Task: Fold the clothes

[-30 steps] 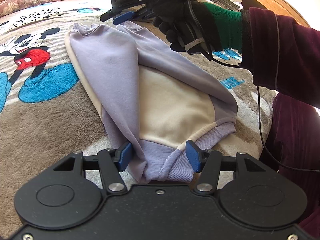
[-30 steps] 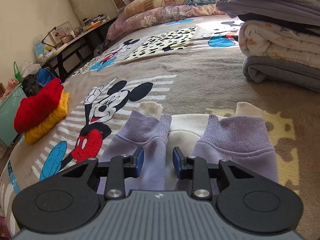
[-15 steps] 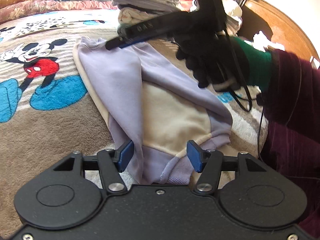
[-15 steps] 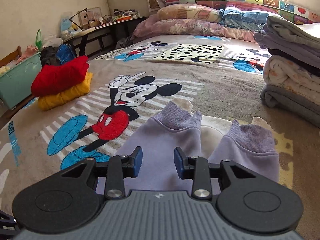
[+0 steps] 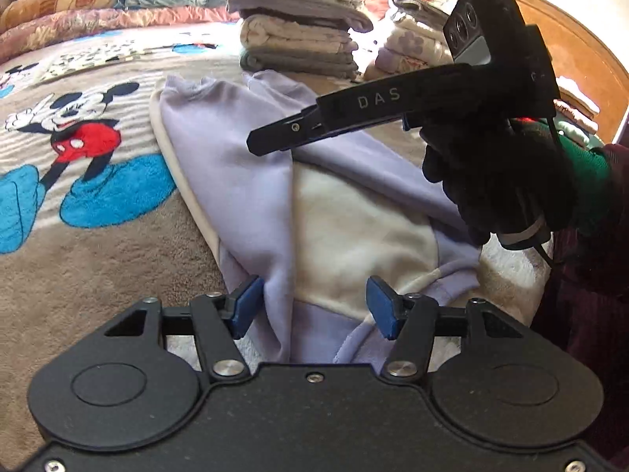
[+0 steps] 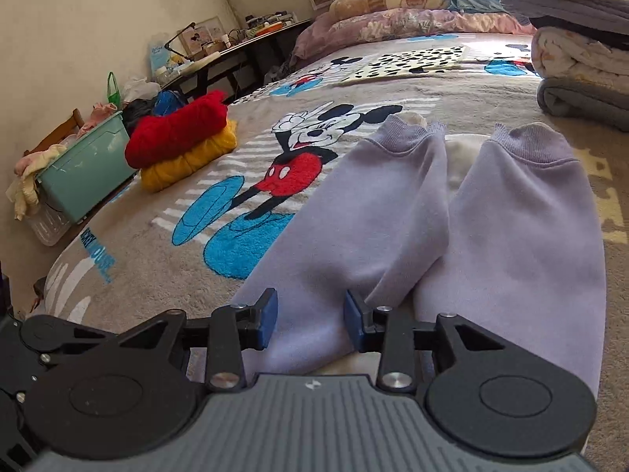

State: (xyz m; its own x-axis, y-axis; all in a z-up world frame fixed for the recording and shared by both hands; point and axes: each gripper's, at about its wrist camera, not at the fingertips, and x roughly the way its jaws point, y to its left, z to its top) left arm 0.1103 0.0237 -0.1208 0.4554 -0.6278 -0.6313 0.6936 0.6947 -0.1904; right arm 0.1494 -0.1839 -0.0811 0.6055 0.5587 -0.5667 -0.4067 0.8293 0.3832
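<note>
Bedroom first: the cartoon blanket (image 6: pixel 220 236) gives a flat folding surface; the lilac sweatshirt (image 5: pixel 243 181) lies centred, sleeves folded in toward twelve o'clock; left gripper (image 5: pixel 310 308) half-open astride its hem — right gripper (image 6: pixel 310 324) narrow, empty, above one sleeve.

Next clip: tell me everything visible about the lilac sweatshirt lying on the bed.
The sweatshirt is soft lilac fleece with a cream body panel and ribbed lilac cuffs and hem. It lies flat on the cartoon blanket, both sleeves folded in side by side, cuffs pointing toward the stacked laundry. Its hem sits between the open blue pads of the left hand-held gripper; the right hand-held gripper is over one sleeve.
</note>
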